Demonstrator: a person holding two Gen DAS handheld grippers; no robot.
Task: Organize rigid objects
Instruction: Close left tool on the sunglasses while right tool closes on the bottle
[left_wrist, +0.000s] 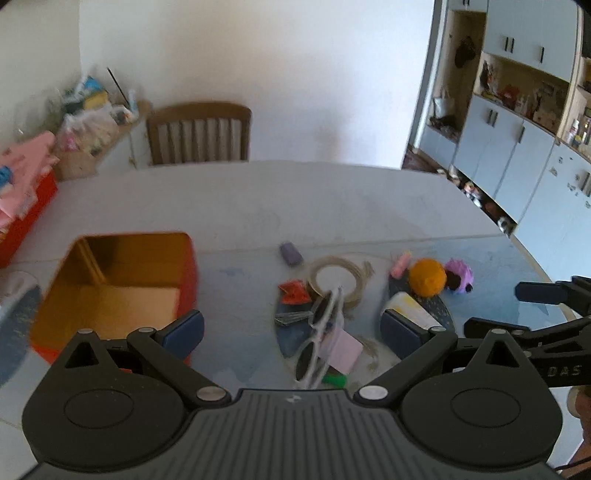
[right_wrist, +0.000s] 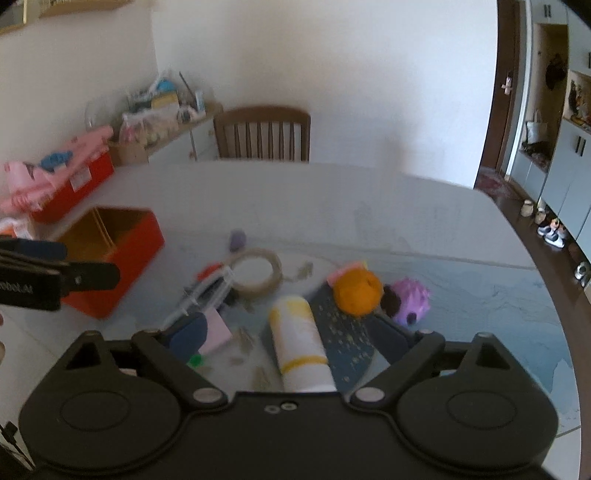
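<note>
Only rightward, shoes (right_wrist: 551, 233) beside the table (right_wrist: 369, 199).

My left gripper (left_wrist: 291, 332) wide, above sunglasses (left_wrist: 320, 341); clutter crowds beneath. Red box (left_wrist: 110, 280) blocks left. Far table (left_wrist: 295, 199) bare. My right gripper (right_wrist: 291, 338) straddles white tube (right_wrist: 301, 347).

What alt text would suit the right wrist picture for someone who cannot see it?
An open right gripper hangs over a white and yellow tube lying on a cluttered table, with an orange ball, a tape ring and an open red box beyond.
</note>
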